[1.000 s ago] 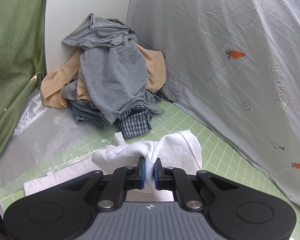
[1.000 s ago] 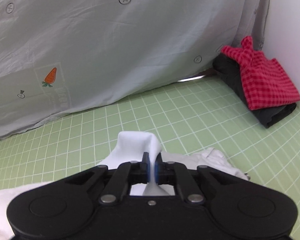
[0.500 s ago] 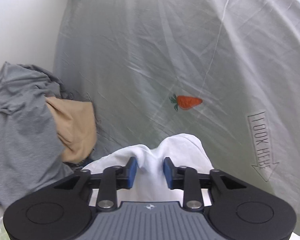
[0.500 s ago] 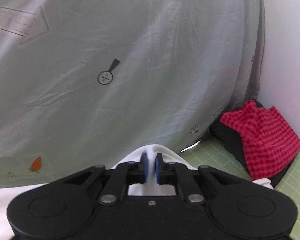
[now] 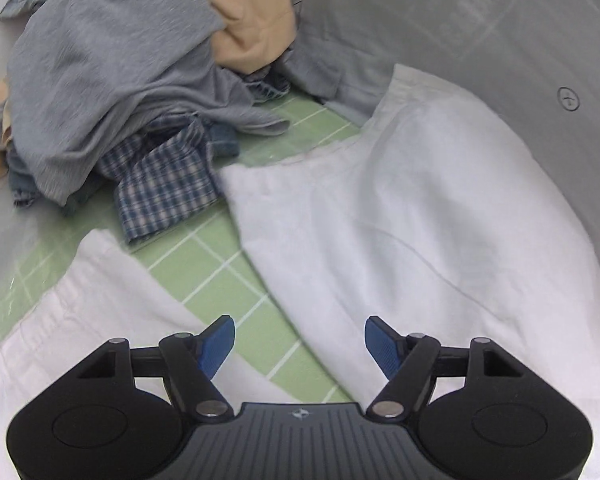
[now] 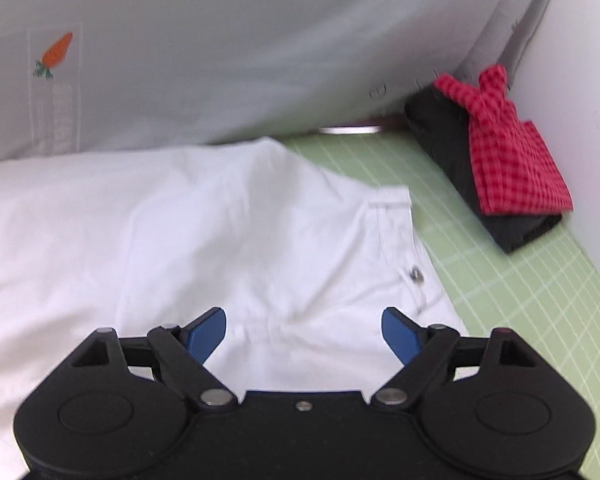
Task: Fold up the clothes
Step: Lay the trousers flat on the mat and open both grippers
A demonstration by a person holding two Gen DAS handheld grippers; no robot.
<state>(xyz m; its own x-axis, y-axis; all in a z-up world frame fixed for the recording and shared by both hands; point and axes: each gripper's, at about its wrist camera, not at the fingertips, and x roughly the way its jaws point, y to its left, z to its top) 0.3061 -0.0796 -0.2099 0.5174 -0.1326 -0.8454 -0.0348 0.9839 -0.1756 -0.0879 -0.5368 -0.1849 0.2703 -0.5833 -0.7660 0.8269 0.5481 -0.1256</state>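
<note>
Soft white cotton trousers lie spread on the green gridded mat, legs forking in the left view. Left gripper and right gripper hover released, blue pads wide. Left view alone shows the crumpled grey-and-plaid pile; right alone, the folded red-checked stack.

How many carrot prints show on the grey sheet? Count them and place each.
1: a carrot print at the upper left of the grey sheet in the right wrist view. Others may lie outside both views.
</note>
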